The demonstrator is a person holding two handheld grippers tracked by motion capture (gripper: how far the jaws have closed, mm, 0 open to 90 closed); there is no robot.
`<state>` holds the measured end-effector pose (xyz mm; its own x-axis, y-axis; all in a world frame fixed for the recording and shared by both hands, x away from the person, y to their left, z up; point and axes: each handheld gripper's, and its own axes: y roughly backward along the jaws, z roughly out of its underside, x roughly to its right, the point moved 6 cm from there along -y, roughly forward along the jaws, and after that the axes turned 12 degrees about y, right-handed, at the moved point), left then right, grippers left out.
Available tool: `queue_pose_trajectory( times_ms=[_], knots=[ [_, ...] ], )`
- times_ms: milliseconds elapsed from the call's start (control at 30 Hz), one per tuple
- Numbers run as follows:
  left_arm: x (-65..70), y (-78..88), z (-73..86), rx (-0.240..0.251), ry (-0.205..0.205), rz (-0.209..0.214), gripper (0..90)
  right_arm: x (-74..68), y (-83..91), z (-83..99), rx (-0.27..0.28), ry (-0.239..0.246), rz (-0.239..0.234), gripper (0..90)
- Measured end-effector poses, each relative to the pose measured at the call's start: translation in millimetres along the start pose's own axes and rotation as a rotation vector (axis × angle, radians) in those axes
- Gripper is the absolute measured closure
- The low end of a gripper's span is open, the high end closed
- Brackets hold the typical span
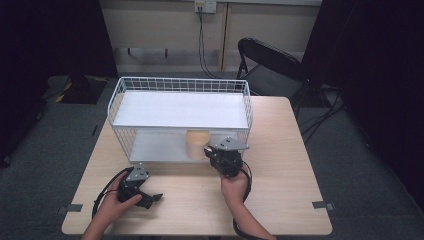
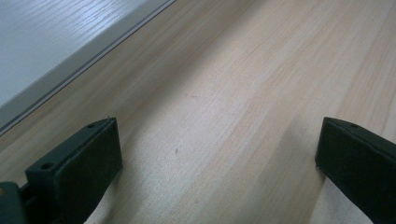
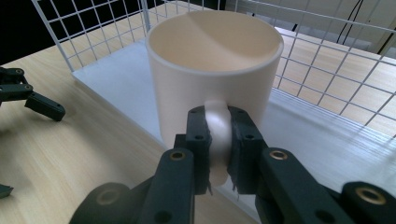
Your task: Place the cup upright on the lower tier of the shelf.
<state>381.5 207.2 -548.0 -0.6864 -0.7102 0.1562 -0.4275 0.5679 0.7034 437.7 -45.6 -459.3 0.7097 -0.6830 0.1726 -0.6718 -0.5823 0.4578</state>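
High view: a white wire shelf rack (image 1: 180,117) stands on the wooden surface (image 1: 280,185), and a cream mug (image 1: 196,144) sits at the front edge of its lower shelf. The right gripper (image 1: 214,152) reaches up to the mug from the person's right hand (image 1: 235,184). The left gripper (image 1: 150,199) rests low on the surface near its front-left part, well apart from the rack, in the left hand (image 1: 114,204).

Left gripper view: the fingers (image 2: 74,172) stand wide apart with bare wood between them; the rack's white base board (image 2: 51,42) crosses the upper left corner.

Right gripper view: the fingers (image 3: 198,140) are clamped on the mug's handle (image 3: 217,135), one on each side. The mug (image 3: 215,70) is upright and empty, on the white lower shelf (image 3: 317,140) with wire grid behind it.
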Motion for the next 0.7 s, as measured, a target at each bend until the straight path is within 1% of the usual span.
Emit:
queue_pose_trajectory(
  times_ms=[233, 367, 700],
  knots=[
    [0.0, 0.0, 0.1, -0.002, 0.002, -0.002, 0.0, -0.4, -3.6, -0.6, -0.001, -0.006, 0.005, 80.4],
    [0.1, 0.0, 0.0, 0.001, 0.001, 0.0, 0.0, -1.5, -5.9, 0.5, -0.006, -0.002, 0.01, 80.4],
    [0.1, 0.0, 0.0, 0.001, 0.001, 0.0, 0.0, -2.4, -12.3, 4.8, -0.016, -0.009, 0.021, 80.4]
  ],
)
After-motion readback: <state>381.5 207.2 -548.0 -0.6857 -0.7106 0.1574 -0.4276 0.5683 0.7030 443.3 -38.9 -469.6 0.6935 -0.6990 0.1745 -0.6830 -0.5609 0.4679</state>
